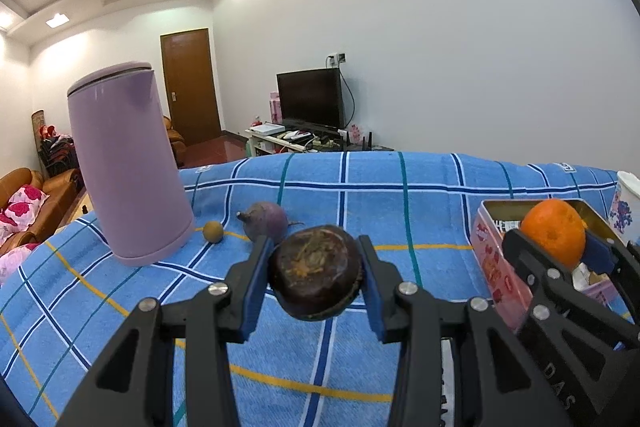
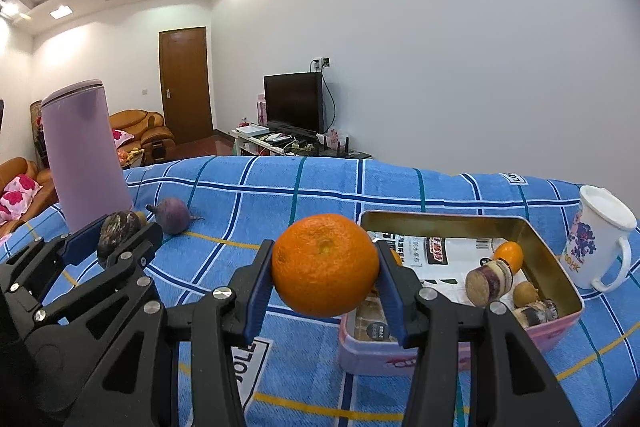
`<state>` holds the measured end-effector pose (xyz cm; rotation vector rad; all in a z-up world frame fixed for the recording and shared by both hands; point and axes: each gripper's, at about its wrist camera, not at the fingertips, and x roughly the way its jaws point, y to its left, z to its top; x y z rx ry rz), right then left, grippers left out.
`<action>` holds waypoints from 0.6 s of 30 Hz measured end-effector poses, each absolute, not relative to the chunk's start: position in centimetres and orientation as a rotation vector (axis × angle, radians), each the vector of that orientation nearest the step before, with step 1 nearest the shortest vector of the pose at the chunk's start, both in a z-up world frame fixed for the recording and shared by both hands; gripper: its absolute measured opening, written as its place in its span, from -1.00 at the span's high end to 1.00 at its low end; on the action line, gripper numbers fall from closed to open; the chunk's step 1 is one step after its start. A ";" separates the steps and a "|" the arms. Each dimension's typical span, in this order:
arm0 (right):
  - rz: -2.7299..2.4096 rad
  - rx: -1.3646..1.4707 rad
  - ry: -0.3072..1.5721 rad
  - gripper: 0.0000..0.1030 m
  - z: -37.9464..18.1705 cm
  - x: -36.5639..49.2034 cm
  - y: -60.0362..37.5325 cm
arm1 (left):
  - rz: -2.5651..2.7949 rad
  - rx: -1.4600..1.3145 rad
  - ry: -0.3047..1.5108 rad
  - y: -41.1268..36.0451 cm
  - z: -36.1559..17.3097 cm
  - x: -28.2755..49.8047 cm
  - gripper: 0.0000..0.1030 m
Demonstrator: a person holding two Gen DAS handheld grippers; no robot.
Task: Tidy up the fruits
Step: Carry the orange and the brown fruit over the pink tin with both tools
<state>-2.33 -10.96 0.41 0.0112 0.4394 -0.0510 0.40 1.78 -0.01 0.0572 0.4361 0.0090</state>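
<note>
The left gripper (image 1: 316,275) is squeezing a dark purple fruit (image 1: 316,273) between its blue pads (image 1: 256,283). The fruit is round and a bit flat, with a rough brown patch facing the camera. It is hanging in the air above the cloth.

The right gripper (image 2: 325,267) is pinching a big orange (image 2: 325,264) the same way. The orange is round, bright and bumpy, and it is floating just in front of the tin's near corner.

Just past the left fingers, a purple beet (image 1: 266,221) with a thin tail and a small brown ball fruit (image 1: 213,231) are lying on the cloth. A tall, smooth, lilac jug (image 1: 126,163) is standing farther left of them.

To the right of the right fingers, a pink metal tin (image 2: 552,259) is sitting open. Printed paper is lining it, and a small orange fruit (image 2: 510,255) and some cut purple pieces (image 2: 489,281) are resting inside. A white mug (image 2: 598,239) with a flower picture is standing just beyond the tin.

Everything is sitting on a fuzzy blue checked towel (image 1: 400,195). Far behind are a white wall, a black TV (image 1: 310,101), a brown door (image 1: 192,83) and an orange sofa (image 2: 140,129).
</note>
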 end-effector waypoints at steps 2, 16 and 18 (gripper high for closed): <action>-0.052 0.012 0.440 0.02 0.4 -2.6 -11.1 | 0.009 0.051 0.439 1.9 0.0 0.4 0.15; -0.051 -0.013 0.440 0.02 0.4 -4.0 -11.3 | 0.009 0.040 0.439 2.0 0.1 0.0 0.15; -0.050 -0.017 0.438 0.02 0.4 -4.2 -11.3 | 0.008 0.038 0.436 2.0 0.1 -0.1 0.15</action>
